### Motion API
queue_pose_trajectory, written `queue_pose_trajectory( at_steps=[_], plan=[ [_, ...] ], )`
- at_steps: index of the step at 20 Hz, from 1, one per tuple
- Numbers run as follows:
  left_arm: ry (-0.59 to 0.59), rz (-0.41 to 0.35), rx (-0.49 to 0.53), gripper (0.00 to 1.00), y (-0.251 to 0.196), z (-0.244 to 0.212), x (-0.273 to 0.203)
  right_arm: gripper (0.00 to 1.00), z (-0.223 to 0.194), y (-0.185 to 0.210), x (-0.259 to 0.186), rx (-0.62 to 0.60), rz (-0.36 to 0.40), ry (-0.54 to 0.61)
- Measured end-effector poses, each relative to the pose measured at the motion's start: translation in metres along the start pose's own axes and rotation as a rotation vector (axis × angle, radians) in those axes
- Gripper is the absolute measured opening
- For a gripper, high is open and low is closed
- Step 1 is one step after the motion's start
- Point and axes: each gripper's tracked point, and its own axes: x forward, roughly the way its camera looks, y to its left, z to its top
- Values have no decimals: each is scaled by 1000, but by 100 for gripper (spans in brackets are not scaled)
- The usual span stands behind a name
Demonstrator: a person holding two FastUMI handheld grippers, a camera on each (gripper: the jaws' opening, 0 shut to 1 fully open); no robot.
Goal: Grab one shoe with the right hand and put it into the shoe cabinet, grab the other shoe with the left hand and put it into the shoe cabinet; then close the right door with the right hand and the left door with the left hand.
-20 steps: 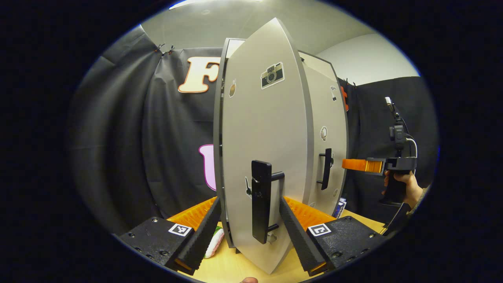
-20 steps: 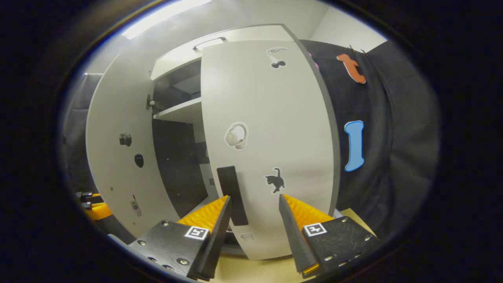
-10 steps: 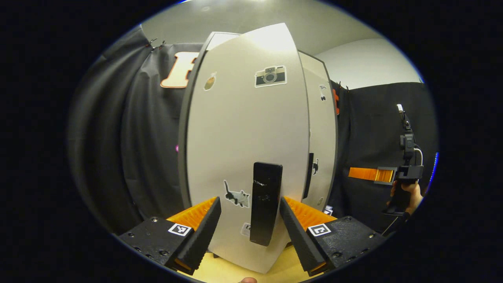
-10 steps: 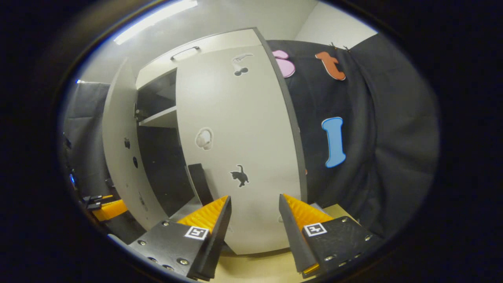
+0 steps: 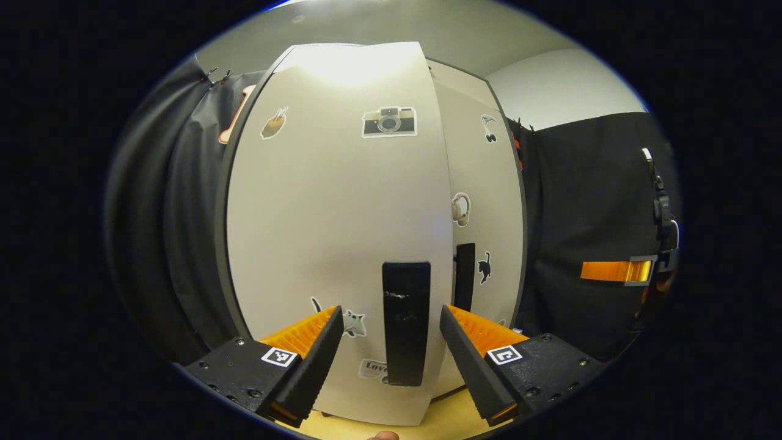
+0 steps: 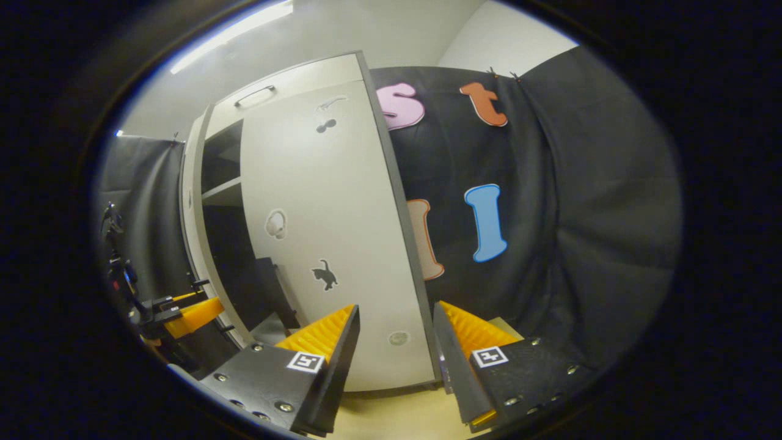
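Note:
The grey shoe cabinet (image 5: 342, 201) stands close in front of me in the left gripper view. Its left door (image 5: 317, 232) is swung almost shut, and the door's black handle (image 5: 406, 321) sits between the spread fingers of my open left gripper (image 5: 388, 342) without being squeezed. The right door (image 5: 482, 183) lies shut beside it. In the right gripper view, my right gripper (image 6: 394, 342) is open and empty, level with the right door's (image 6: 305, 244) outer edge. The left door (image 6: 190, 214) stands slightly ajar there, with a dark gap behind it. The doors hide the cabinet's inside.
The cabinet stands on a pale wooden table (image 5: 452, 415). My right gripper (image 5: 586, 271) hangs off to the right, apart from the cabinet. The left gripper (image 6: 183, 308) shows low at the left, by the left door. Black cloth surrounds the cabinet.
The left door has swung from edge-on to nearly shut with my left gripper following its handle. My right gripper has drawn away to the right of the shut right door.

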Motion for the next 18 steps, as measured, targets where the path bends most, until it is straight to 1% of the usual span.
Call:
queue_pose_trajectory(
  at_steps=[1, 2, 7, 11, 18],
  plan=[
    [2, 3, -3, 94, 0, -1, 3, 73, 1, -4, 0, 1, -3, 0],
    [7, 5, -7, 94, -2, -2, 4, 73, 1, -8, -1, 0, -6, 0],
    [13, 29, -22, 93, -4, -6, 17, 73, 5, -19, 2, 1, -7, 0],
    [16, 62, 3, 92, -1, -6, 23, 73, 6, -20, 11, -7, -2, 2],
    [20, 80, 8, 92, 1, -5, 24, 73, 4, -12, 26, -12, 22, 12]
  ],
)
